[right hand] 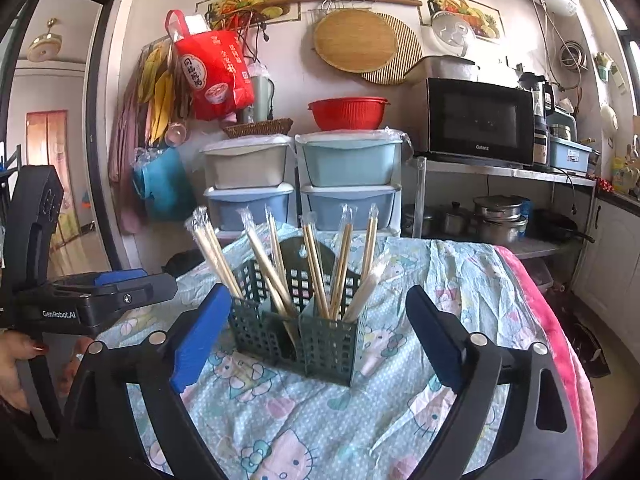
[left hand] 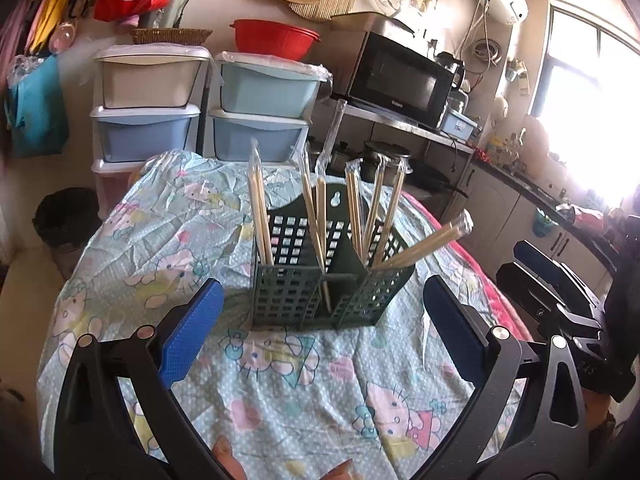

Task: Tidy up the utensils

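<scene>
Each gripper is a black frame with silver round screws at its joints and two fingers (left hand: 192, 332) faced with textured blue pads. White "GenRobot.AI" lettering marks the left gripper's (right hand: 100, 300) body. The hand (right hand: 24, 368) holding it has red-painted nails.

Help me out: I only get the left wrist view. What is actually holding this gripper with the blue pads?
Observer: In the right wrist view, a hand with red-painted nails grips the handle of the left gripper.
Operator: Is anything written on it?
Observer: Yes, white lettering on its side reads GenRobot.AI.
Operator: What's off to the far left, beyond my picture?
Observer: An open doorway into another room, with a ceiling lamp hanging there.
</scene>
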